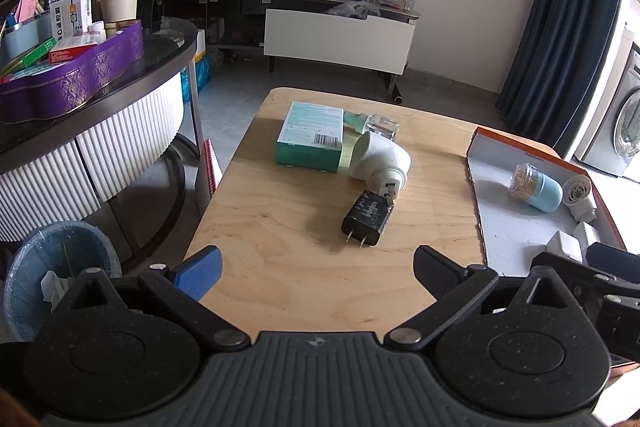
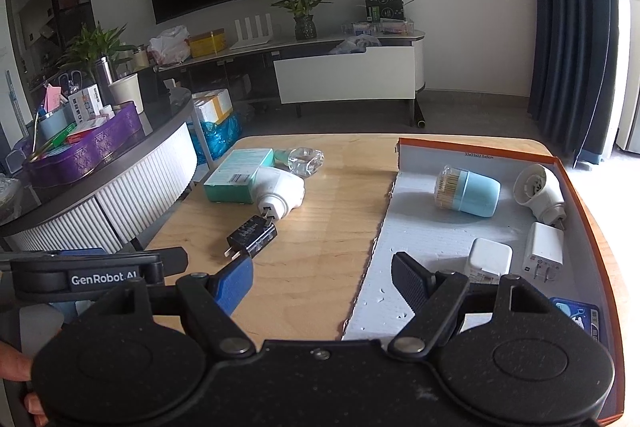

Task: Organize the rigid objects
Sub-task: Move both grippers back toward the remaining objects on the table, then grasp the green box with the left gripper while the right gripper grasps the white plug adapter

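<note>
A black plug charger (image 1: 367, 218) (image 2: 252, 236) lies on the wooden table (image 1: 304, 267). Behind it lie a white plug-in device (image 1: 380, 163) (image 2: 280, 194), a green box (image 1: 312, 137) (image 2: 238, 176) and a clear bottle (image 1: 380, 127) (image 2: 306, 159). The orange-rimmed box (image 2: 592, 227) (image 1: 516, 147) holds a blue toothpick jar (image 2: 468, 191) (image 1: 534, 187), a white plug-in device (image 2: 538, 193) and two white chargers (image 2: 490, 259) (image 2: 544, 255). My left gripper (image 1: 318, 267) is open and empty, short of the black charger. My right gripper (image 2: 324, 277) is open and empty at the box's near left edge.
A round counter (image 1: 160, 59) with a purple tray (image 1: 72, 83) stands at the left. A bin (image 1: 52, 267) sits on the floor below it. A TV stand (image 1: 340, 27) and curtains (image 1: 560, 19) are at the back. A blue packet (image 2: 580, 315) lies in the box's near corner.
</note>
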Demonstrator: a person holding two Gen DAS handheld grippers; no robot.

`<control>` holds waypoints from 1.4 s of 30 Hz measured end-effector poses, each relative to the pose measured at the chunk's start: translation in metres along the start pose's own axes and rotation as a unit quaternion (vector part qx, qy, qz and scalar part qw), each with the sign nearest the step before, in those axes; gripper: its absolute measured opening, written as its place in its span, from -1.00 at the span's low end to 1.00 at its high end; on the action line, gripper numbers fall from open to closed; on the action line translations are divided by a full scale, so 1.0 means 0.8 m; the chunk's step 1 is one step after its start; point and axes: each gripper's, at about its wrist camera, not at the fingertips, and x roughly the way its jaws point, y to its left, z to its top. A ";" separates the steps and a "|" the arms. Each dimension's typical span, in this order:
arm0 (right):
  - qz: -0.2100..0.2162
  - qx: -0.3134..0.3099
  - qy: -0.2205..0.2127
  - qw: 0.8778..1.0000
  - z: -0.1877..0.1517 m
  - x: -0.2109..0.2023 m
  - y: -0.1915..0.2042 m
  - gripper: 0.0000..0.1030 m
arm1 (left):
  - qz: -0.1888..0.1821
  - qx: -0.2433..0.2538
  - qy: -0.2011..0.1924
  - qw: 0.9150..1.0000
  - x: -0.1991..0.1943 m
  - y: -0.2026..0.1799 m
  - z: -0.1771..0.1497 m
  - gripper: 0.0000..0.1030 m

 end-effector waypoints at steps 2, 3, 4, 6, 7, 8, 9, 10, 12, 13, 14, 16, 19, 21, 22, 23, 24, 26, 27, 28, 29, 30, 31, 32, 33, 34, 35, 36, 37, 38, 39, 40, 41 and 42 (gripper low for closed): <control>0.003 -0.001 0.003 1.000 0.002 0.006 0.001 0.75 | 0.003 -0.002 0.002 1.000 0.004 0.003 0.003 1.00; 0.004 -0.001 0.004 1.000 0.004 0.009 0.002 0.75 | 0.004 -0.002 0.003 1.000 0.006 0.004 0.004 1.00; 0.004 -0.001 0.005 1.000 0.005 0.011 0.002 0.75 | 0.005 -0.002 0.004 1.000 0.007 0.006 0.006 1.00; 0.006 -0.001 0.008 1.000 0.007 0.018 0.004 0.75 | 0.009 -0.003 0.005 1.000 0.011 0.009 0.009 1.00; 0.008 0.000 0.010 1.000 0.008 0.021 0.005 0.75 | 0.010 -0.003 0.005 1.000 0.013 0.010 0.012 1.00; 0.009 -0.001 0.012 1.000 0.009 0.024 0.005 0.75 | 0.011 -0.004 0.005 1.000 0.015 0.012 0.014 1.00; 0.011 -0.003 0.014 1.000 0.011 0.028 0.005 0.75 | 0.013 -0.006 0.005 1.000 0.016 0.014 0.017 1.00; 0.012 -0.006 0.016 1.000 0.013 0.032 0.006 0.75 | 0.015 -0.008 0.005 1.000 0.018 0.016 0.019 1.00; 0.018 -0.008 0.020 1.000 0.017 0.042 0.007 0.75 | 0.016 -0.013 0.003 1.000 0.020 0.021 0.023 1.00; 0.022 -0.008 0.023 0.999 0.020 0.047 0.008 0.75 | 0.018 -0.015 0.003 1.000 0.022 0.023 0.025 1.00; 0.026 -0.007 0.026 0.999 0.023 0.053 0.008 0.75 | 0.019 -0.016 0.002 1.000 0.024 0.025 0.026 1.00; 0.033 -0.005 0.029 0.999 0.029 0.065 0.009 0.75 | 0.022 -0.019 0.003 1.000 0.027 0.029 0.028 1.00; 0.044 0.002 0.038 0.998 0.040 0.090 0.009 0.75 | 0.027 -0.024 0.004 0.999 0.033 0.037 0.032 1.00; 0.052 0.007 0.045 0.998 0.048 0.107 0.010 0.76 | 0.031 -0.025 0.005 0.999 0.038 0.042 0.035 1.00; 0.053 0.007 0.047 0.997 0.050 0.113 0.010 0.77 | 0.032 -0.026 0.005 0.999 0.040 0.043 0.036 1.00; 0.053 0.005 0.051 0.997 0.053 0.123 0.012 0.78 | 0.034 -0.028 0.005 0.999 0.042 0.046 0.038 1.00; 0.053 0.004 0.055 0.997 0.056 0.131 0.014 0.78 | 0.035 -0.030 0.005 0.999 0.044 0.049 0.040 1.00; 0.061 0.004 0.066 0.996 0.061 0.149 0.017 0.78 | 0.037 -0.031 0.003 0.999 0.049 0.054 0.044 1.00; 0.064 0.005 0.071 0.995 0.062 0.158 0.018 0.78 | 0.039 -0.032 0.003 0.999 0.051 0.056 0.046 1.00; 0.064 0.005 0.076 0.995 0.064 0.167 0.021 0.78 | 0.040 -0.033 0.003 0.999 0.054 0.058 0.048 1.00; 0.066 0.003 0.080 0.995 0.064 0.176 0.023 0.78 | 0.040 -0.034 0.004 0.999 0.057 0.060 0.049 1.00; 0.069 0.002 0.084 0.994 0.065 0.185 0.026 0.78 | 0.040 -0.033 0.005 0.999 0.060 0.061 0.050 1.00; 0.071 0.000 0.087 0.994 0.066 0.192 0.028 0.78 | 0.040 -0.033 0.005 0.999 0.063 0.062 0.052 1.00; 0.073 -0.002 0.091 0.993 0.068 0.201 0.031 0.78 | 0.039 -0.031 0.005 0.999 0.066 0.062 0.054 1.00; 0.075 -0.002 0.091 0.993 0.069 0.208 0.033 0.79 | 0.039 -0.030 0.005 0.999 0.069 0.062 0.056 1.00; 0.078 0.000 0.092 0.993 0.070 0.216 0.034 0.79 | 0.038 -0.029 0.005 0.999 0.072 0.062 0.059 1.00; 0.079 0.004 0.095 0.992 0.071 0.224 0.035 0.79 | 0.036 -0.027 0.003 0.999 0.075 0.062 0.062 1.00; 0.079 0.007 0.097 0.992 0.073 0.232 0.036 0.79 | 0.035 -0.026 0.001 0.999 0.078 0.063 0.065 1.00; 0.076 0.011 0.099 0.992 0.075 0.239 0.037 0.79 | 0.034 -0.024 0.000 0.999 0.082 0.063 0.069 1.00; 0.071 0.012 0.101 0.992 0.077 0.247 0.038 0.79 | 0.034 -0.022 -0.001 0.999 0.085 0.062 0.073 1.00; 0.069 0.014 0.103 0.992 0.077 0.254 0.038 0.79 | 0.033 -0.020 -0.003 0.999 0.089 0.062 0.077 1.00; 0.068 0.015 0.105 0.992 0.078 0.260 0.038 0.79 | 0.031 -0.020 -0.004 0.999 0.093 0.061 0.081 1.00; 0.066 0.016 0.110 0.992 0.079 0.268 0.038 0.79 | 0.028 -0.020 -0.005 0.999 0.098 0.060 0.085 1.00; 0.064 0.017 0.114 0.991 0.078 0.274 0.039 0.76 | 0.027 -0.019 -0.007 0.999 0.103 0.059 0.089 1.00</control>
